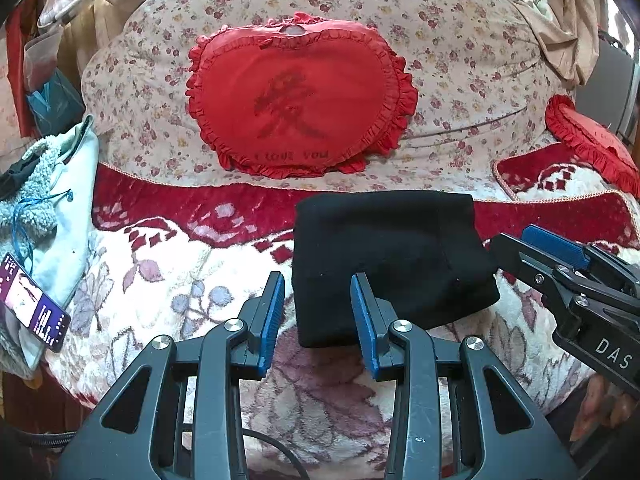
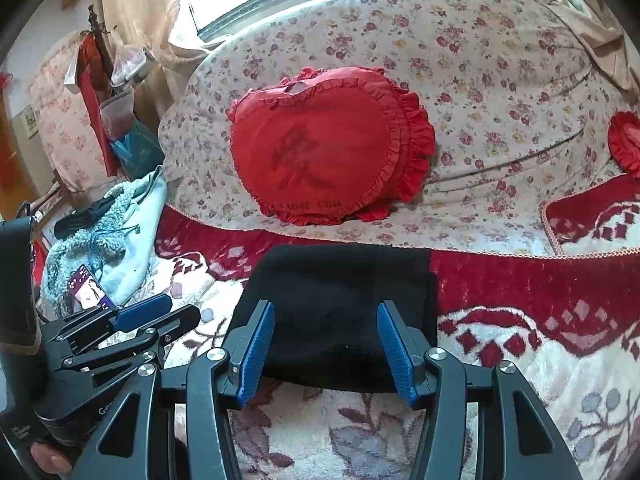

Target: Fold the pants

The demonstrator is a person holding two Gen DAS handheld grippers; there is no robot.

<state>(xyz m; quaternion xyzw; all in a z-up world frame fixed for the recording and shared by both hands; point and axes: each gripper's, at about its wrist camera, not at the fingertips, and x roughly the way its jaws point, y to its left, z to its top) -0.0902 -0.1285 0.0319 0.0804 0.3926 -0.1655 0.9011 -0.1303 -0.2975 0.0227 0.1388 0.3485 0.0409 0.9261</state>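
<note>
The black pants lie folded into a compact rectangle on the red and white floral blanket; they also show in the right wrist view. My left gripper is open and empty, just in front of the bundle's near left corner. My right gripper is open and empty, its blue fingers over the bundle's near edge. From the left wrist view the right gripper sits at the bundle's right side. From the right wrist view the left gripper sits left of the bundle.
A red heart cushion leans on the floral-covered sofa back. A second red cushion sits at the right. A pale fleece garment and a phone lie at the left.
</note>
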